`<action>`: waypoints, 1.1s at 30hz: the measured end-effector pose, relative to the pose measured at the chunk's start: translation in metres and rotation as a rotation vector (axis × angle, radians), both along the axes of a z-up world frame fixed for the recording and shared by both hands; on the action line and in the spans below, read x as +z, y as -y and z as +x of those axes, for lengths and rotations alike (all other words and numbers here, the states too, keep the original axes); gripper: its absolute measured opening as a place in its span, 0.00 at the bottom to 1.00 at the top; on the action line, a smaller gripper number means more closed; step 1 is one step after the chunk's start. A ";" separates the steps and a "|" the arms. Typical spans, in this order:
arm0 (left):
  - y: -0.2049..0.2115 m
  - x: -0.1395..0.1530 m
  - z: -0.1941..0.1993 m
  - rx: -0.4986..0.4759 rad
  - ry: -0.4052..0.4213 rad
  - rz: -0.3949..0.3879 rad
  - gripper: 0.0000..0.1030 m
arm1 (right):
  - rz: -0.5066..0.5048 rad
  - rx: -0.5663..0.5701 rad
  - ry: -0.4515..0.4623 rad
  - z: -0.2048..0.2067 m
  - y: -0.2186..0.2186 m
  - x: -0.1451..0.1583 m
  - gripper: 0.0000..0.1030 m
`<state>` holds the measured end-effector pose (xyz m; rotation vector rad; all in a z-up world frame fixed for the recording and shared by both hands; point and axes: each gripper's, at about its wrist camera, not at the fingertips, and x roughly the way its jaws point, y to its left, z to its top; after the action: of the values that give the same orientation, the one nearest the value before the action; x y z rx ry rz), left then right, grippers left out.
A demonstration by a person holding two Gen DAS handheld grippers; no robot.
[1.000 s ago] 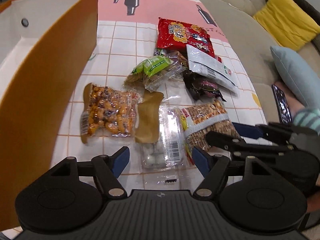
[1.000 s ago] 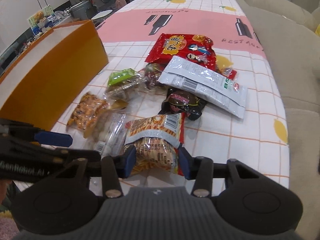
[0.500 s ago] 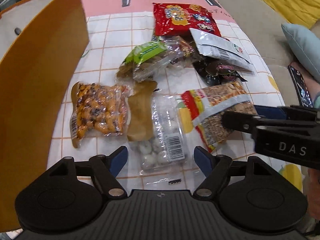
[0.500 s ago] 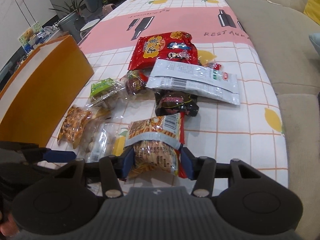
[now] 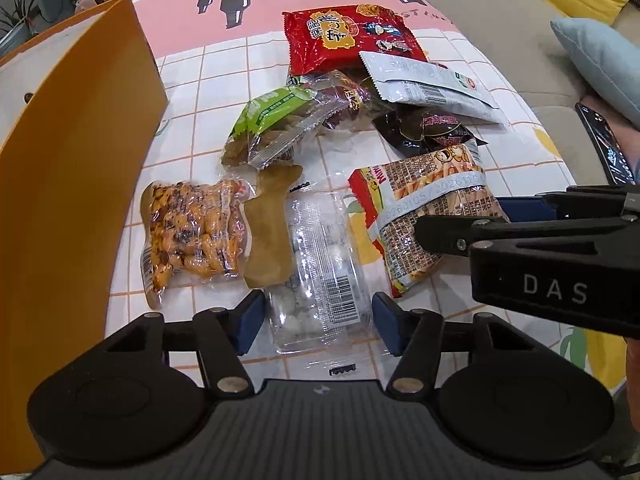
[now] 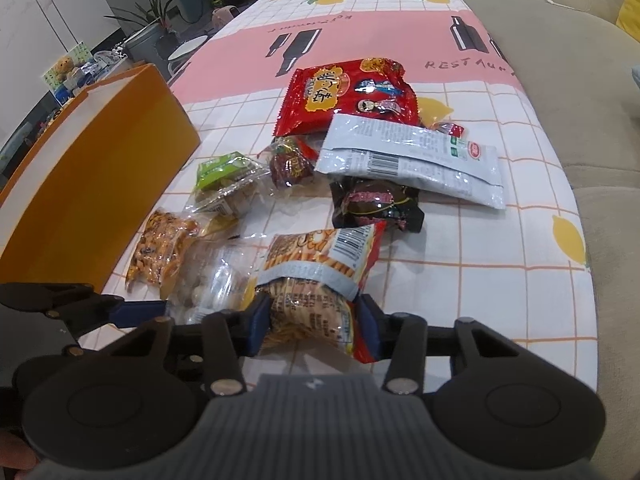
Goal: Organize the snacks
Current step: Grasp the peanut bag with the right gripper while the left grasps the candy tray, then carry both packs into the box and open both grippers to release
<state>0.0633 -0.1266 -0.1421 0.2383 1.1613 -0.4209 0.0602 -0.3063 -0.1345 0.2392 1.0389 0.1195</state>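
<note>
Your left tool point(image 5: 318, 322) is closing around the clear packet of white sweets point(image 5: 320, 276) at the table's near edge, pads not yet pressing. Your right tool point(image 6: 308, 322) is closing too, squeezing the fries pack point(image 6: 316, 276). Next, lift both into the orange box point(image 5: 76, 184); its inside is cut off.

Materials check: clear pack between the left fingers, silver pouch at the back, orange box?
Clear pack: thin transparent plastic film, glossy; white round pieces and barcode label show through, glare on creases.
Silver pouch: looks like metallised foil laminate; mirror-like sheen, crimped edge.
Orange box: probably coated cardboard or rigid board; matte, flat stiff wall, white inside.
</note>
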 end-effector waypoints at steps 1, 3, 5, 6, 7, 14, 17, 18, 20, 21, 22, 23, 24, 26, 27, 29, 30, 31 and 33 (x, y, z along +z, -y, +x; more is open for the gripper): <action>-0.002 0.001 -0.001 0.002 -0.005 -0.010 0.63 | -0.003 0.001 0.000 -0.001 -0.001 0.001 0.42; -0.006 0.004 -0.003 0.014 -0.022 -0.029 0.63 | -0.005 0.003 -0.001 -0.002 -0.002 0.002 0.40; -0.009 0.007 -0.006 0.016 -0.028 -0.037 0.62 | -0.010 0.008 0.000 -0.004 -0.003 0.005 0.40; -0.010 0.009 -0.008 0.015 -0.029 -0.039 0.62 | -0.018 0.011 -0.006 -0.005 -0.005 0.006 0.40; -0.012 0.011 -0.011 0.013 -0.032 -0.043 0.62 | -0.025 0.011 -0.013 -0.006 -0.006 0.006 0.40; -0.019 0.029 -0.025 0.016 -0.059 -0.053 0.61 | -0.082 0.059 0.005 -0.018 -0.014 0.023 0.39; -0.023 0.038 -0.032 0.021 -0.067 -0.076 0.60 | -0.123 0.085 0.021 -0.025 -0.019 0.032 0.39; -0.024 0.042 -0.035 0.022 -0.066 -0.085 0.60 | -0.131 0.091 0.026 -0.028 -0.020 0.034 0.39; -0.028 0.048 -0.040 0.022 -0.059 -0.108 0.60 | -0.138 0.101 0.038 -0.033 -0.022 0.040 0.39; -0.029 0.052 -0.042 0.023 -0.057 -0.121 0.60 | -0.141 0.104 0.045 -0.035 -0.023 0.042 0.39; -0.031 0.055 -0.044 0.023 -0.056 -0.134 0.60 | -0.146 0.104 0.051 -0.037 -0.024 0.045 0.39; -0.033 0.059 -0.046 0.025 -0.050 -0.148 0.60 | -0.153 0.102 0.056 -0.039 -0.024 0.047 0.39; -0.035 0.063 -0.048 0.028 -0.040 -0.158 0.60 | -0.161 0.100 0.061 -0.040 -0.024 0.049 0.39; -0.039 0.071 -0.051 0.041 -0.010 -0.169 0.60 | -0.169 0.094 0.069 -0.044 -0.024 0.052 0.39; -0.041 0.075 -0.053 0.048 0.010 -0.172 0.60 | -0.171 0.091 0.073 -0.045 -0.024 0.054 0.39; -0.044 0.083 -0.056 0.049 0.048 -0.177 0.60 | -0.171 0.086 0.083 -0.048 -0.024 0.058 0.39; -0.046 0.087 -0.057 0.051 0.064 -0.182 0.60 | -0.169 0.085 0.088 -0.050 -0.024 0.060 0.39; -0.049 0.090 -0.058 0.054 0.078 -0.187 0.60 | -0.165 0.085 0.093 -0.051 -0.025 0.063 0.39; -0.054 0.098 -0.060 0.064 0.109 -0.196 0.60 | -0.150 0.084 0.106 -0.053 -0.027 0.068 0.39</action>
<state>0.0029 -0.0727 -0.0438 0.0529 1.0105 -0.4560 0.0072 -0.2796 -0.0664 0.0526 0.9479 0.1285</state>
